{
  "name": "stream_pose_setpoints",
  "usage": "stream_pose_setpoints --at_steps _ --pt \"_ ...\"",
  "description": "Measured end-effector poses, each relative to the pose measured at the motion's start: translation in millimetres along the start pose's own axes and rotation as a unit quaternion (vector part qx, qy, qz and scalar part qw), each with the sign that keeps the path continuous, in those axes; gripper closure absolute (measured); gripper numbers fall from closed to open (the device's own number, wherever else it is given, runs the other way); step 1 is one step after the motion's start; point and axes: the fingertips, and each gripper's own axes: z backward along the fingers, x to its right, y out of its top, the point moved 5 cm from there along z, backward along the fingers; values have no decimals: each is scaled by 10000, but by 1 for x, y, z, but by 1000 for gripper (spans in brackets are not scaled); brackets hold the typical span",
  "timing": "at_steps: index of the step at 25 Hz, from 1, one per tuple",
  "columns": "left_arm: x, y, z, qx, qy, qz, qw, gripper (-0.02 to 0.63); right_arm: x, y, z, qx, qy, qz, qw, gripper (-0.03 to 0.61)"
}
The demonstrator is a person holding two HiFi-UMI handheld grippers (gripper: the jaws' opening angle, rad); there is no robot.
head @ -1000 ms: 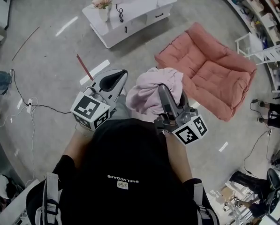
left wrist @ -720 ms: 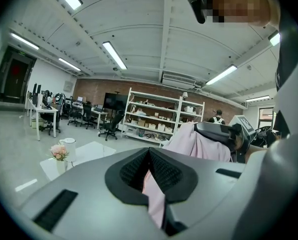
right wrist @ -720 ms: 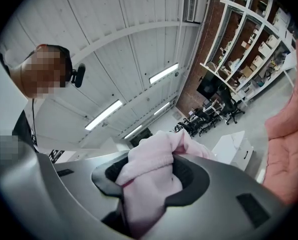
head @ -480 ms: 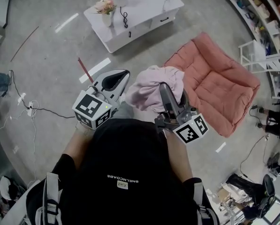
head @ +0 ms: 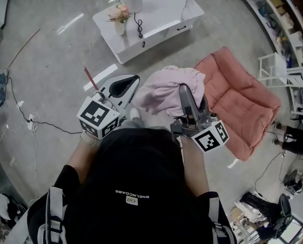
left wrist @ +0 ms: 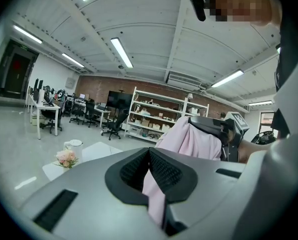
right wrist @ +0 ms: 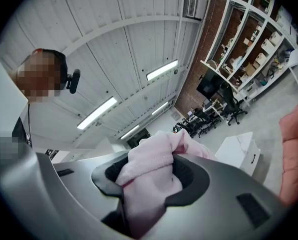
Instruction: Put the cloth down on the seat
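The cloth (head: 166, 91) is pale pink, the seat (head: 242, 98) a deeper salmon pink with quilted stitching. The left gripper (head: 132, 81) and right gripper (head: 183, 89) are grey with black pads (left wrist: 164, 173) and black-and-white square markers (head: 97, 117); the table (head: 161, 9) is white.

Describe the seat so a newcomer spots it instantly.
Find the low white table at the top of the head view. Below and right of it, on the floor, lies the seat. It alone is salmon-pink and quilted.

text: small white print | on: black shirt (head: 127, 192) | legible: no
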Motion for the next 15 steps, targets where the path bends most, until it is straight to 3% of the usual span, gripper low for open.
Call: stream_pose_setpoints --at_steps 6,15 --pt "-30 7 -6 -13 96 -37 9999 598 14 11 -42 92 -11 26 10000 379" --pt "-13 21 -60 -74 337 -63 9994 598 66 63 -58 100 -62 -268 9996 379"
